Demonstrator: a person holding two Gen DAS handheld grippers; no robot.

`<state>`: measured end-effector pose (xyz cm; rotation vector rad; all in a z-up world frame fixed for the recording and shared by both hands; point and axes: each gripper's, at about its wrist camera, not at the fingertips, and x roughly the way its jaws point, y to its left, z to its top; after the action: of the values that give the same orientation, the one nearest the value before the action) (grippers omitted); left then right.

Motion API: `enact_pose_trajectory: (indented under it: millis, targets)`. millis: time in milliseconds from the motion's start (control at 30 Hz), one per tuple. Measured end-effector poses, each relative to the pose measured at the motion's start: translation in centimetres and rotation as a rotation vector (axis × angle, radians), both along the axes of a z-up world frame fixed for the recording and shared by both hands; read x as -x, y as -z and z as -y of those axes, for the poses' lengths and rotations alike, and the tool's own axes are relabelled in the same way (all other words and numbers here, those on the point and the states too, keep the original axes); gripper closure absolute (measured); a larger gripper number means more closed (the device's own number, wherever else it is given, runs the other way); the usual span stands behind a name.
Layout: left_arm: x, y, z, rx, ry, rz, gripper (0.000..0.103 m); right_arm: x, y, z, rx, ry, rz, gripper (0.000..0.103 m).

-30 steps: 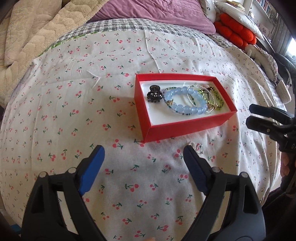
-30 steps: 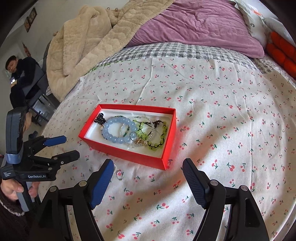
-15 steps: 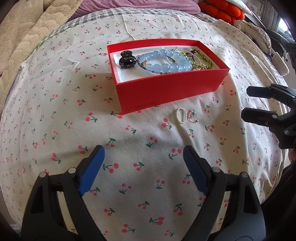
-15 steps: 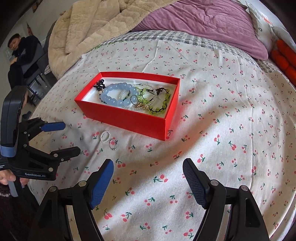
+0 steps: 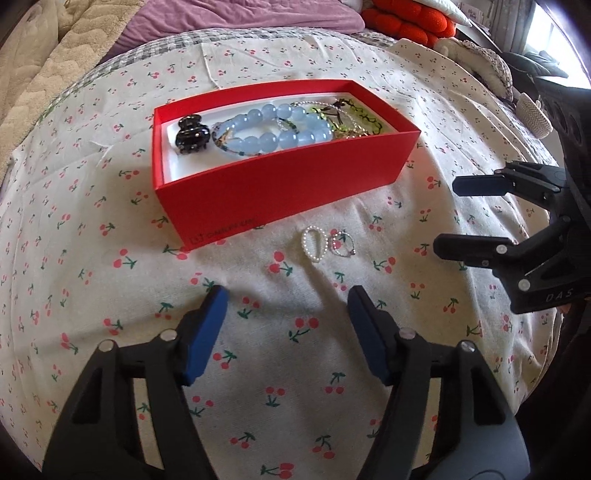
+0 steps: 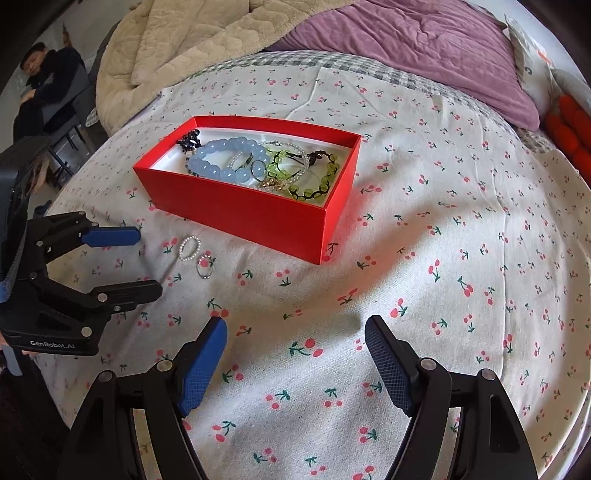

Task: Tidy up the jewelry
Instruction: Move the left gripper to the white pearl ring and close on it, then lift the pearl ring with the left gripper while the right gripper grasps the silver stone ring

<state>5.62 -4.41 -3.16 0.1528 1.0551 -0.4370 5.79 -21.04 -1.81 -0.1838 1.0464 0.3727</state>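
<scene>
A red box [image 5: 280, 184] [image 6: 258, 214] on the cherry-print sheet holds a blue bead bracelet [image 5: 273, 129] [image 6: 225, 158], a black hair claw [image 5: 192, 134], green bracelets [image 6: 314, 173] and fine chains. Just in front of it lie a small pearl ring [image 5: 314, 242] [image 6: 189, 248] and a thin silver ring [image 5: 342, 244] [image 6: 205, 266]. My left gripper [image 5: 288, 310] [image 6: 147, 258] hovers low before the two rings, its jaws closing with nothing between them. My right gripper [image 6: 295, 343] [image 5: 447, 214] stands open and empty to the right of the rings.
A beige quilt [image 6: 192, 44] and a purple blanket [image 6: 424, 48] lie at the head of the bed. Red cushions [image 5: 406, 18] sit at the far right. A person [image 6: 40, 85] sits on a chair beyond the bed's left edge.
Both grippers have come down and closer to the box and the rings, which now look larger. The left gripper's fingers have narrowed.
</scene>
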Motion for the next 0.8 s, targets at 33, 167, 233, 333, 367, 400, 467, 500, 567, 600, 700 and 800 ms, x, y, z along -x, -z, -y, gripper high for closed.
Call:
enact_pose_trajectory:
  millis: [33,167,233,333,367,400,467,500,567,600,700,800]
  targets:
    - [-0.1,0.2,0.2,0.000,0.007,-0.003,0.042,-0.1,0.2,-0.1,0.003,-0.006,-0.002,0.025]
    - [-0.5,0.7,1.4,-0.018,0.041,0.010,0.047,-0.3,0.7,-0.4,0.002,-0.015,-0.004,0.025]
    - [-0.7,0.7,1.7,-0.020,0.047,0.020,0.055,-0.5,0.8,-0.4,-0.004,-0.014,-0.006,0.024]
    - [-1.1,0.7,1.9,-0.022,0.048,0.026,0.065,-0.7,0.8,-0.5,-0.008,-0.015,-0.004,0.025]
    - [-1.2,0.8,2.0,-0.020,0.050,0.026,0.068,-0.7,0.8,-0.5,-0.008,-0.016,-0.004,0.025]
    - [-1.3,0.8,2.0,-0.018,0.055,0.025,0.072,-0.8,0.8,-0.6,-0.008,-0.017,-0.003,0.025]
    - [-1.4,0.8,2.2,-0.016,0.064,0.026,0.078,-0.9,0.8,-0.7,-0.007,-0.018,-0.003,0.025]
    - [-1.5,0.9,2.3,-0.016,0.068,0.027,0.081,-0.9,0.8,-0.7,-0.007,-0.017,-0.002,0.024]
    - [-1.5,0.9,2.5,-0.015,0.072,0.029,0.086,-0.9,0.7,-0.7,-0.005,-0.019,-0.003,0.025]
    - [-1.7,1.0,2.5,-0.015,0.069,0.029,0.092,-0.9,0.7,-0.8,-0.005,-0.020,-0.002,0.025]
    - [-1.9,0.9,2.3,-0.008,0.050,0.020,0.100,-0.9,0.7,-1.1,-0.004,-0.024,-0.002,0.025]
    - [-1.7,0.7,1.8,-0.002,0.036,0.014,0.100,-0.8,0.7,-1.4,-0.006,-0.035,0.002,0.025]
